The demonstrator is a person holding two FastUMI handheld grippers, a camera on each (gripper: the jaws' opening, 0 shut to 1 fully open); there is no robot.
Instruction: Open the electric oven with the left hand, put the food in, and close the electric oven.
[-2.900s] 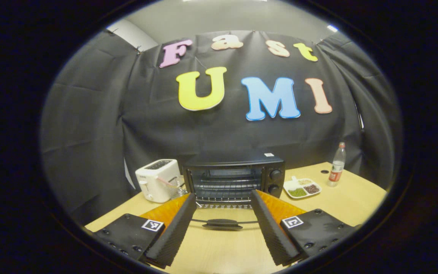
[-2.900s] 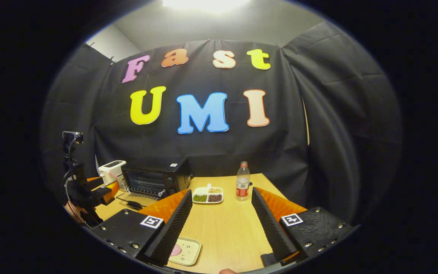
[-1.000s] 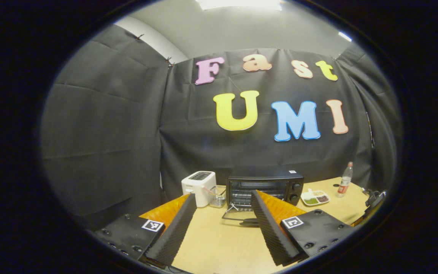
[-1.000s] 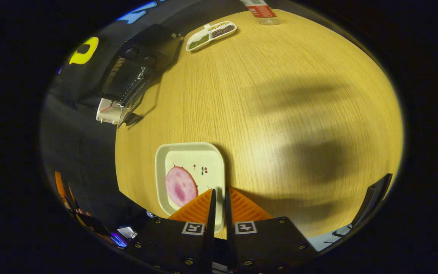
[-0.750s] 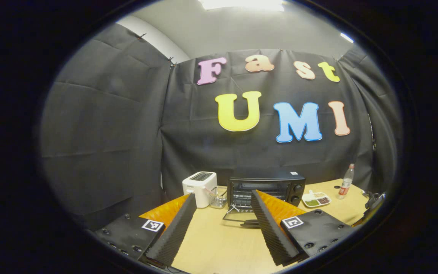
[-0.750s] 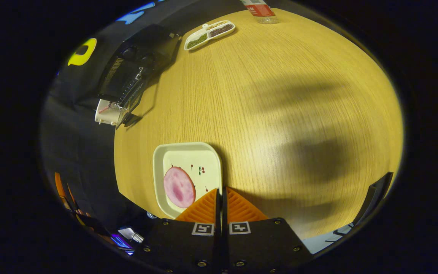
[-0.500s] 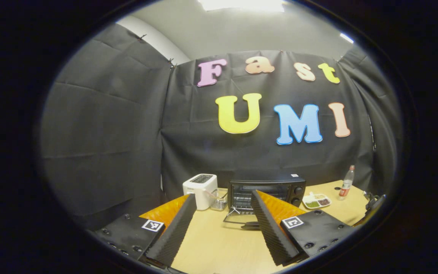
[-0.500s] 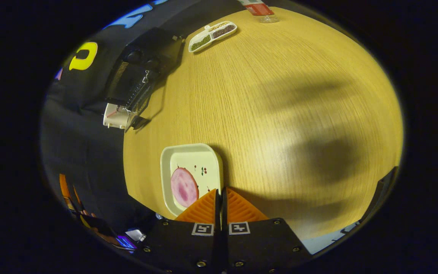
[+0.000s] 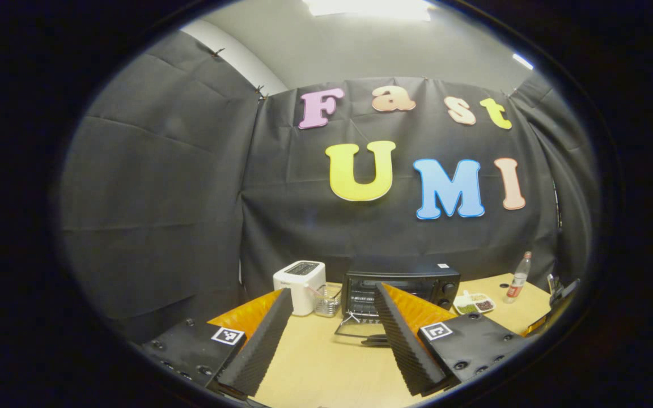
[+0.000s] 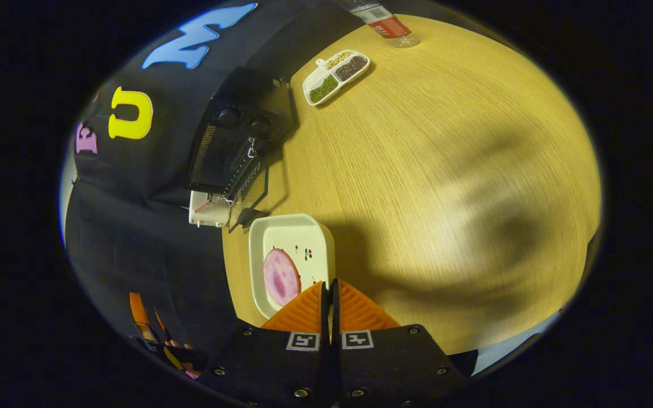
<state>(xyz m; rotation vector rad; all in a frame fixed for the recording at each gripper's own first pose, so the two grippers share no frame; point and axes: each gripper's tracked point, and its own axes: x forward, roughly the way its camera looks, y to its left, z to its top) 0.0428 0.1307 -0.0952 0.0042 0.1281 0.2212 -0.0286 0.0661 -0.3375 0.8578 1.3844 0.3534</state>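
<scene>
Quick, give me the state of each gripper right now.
Left gripper: open, holding nothing.
Right gripper: shut on the near rim of the plate with the slice of meat.

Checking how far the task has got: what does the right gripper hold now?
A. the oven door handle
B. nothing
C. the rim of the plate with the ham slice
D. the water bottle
C: the right gripper is closed on the near rim of the plate bearing the ham slice.
</scene>
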